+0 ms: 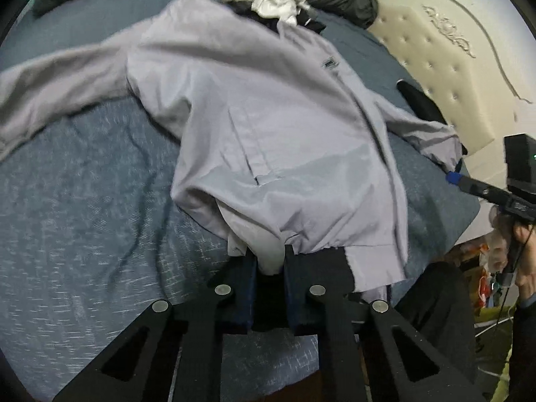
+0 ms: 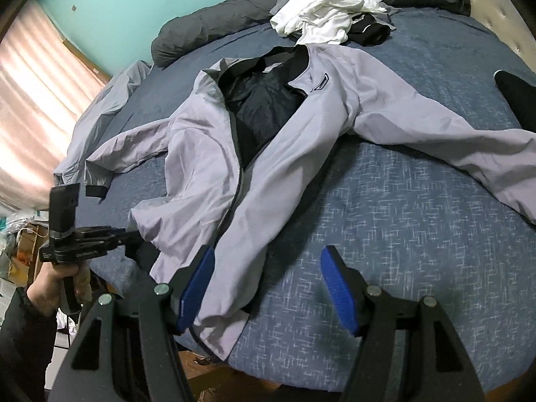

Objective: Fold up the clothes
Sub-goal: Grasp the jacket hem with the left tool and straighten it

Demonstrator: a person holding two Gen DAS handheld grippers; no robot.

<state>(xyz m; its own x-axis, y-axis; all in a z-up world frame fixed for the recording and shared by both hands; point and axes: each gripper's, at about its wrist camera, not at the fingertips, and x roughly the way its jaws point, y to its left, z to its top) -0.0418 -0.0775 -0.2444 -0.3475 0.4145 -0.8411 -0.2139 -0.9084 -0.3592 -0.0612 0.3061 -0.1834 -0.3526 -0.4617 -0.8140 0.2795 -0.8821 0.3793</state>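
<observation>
A light grey zip jacket [image 1: 268, 107] with a dark lining lies spread on the blue bed [image 1: 83, 201], front partly open, sleeves out to both sides. My left gripper [image 1: 269, 261] is shut on the jacket's bottom hem at the bed's near edge; it also shows in the right wrist view [image 2: 134, 234], pinching the hem. My right gripper [image 2: 268, 284] is open and empty, its blue pads [image 2: 197, 288] just above the jacket's [image 2: 268, 167] lower front edge. In the left wrist view the right gripper [image 1: 452, 177] sits beside the far sleeve cuff.
A pile of white and black clothes [image 2: 328, 16] and a dark grey duvet [image 2: 234, 13] lie at the far side of the bed. A tufted cream headboard [image 1: 435, 67] is to the right. A black item [image 2: 516, 97] lies near the right sleeve. Clutter is on the floor past the bed edge.
</observation>
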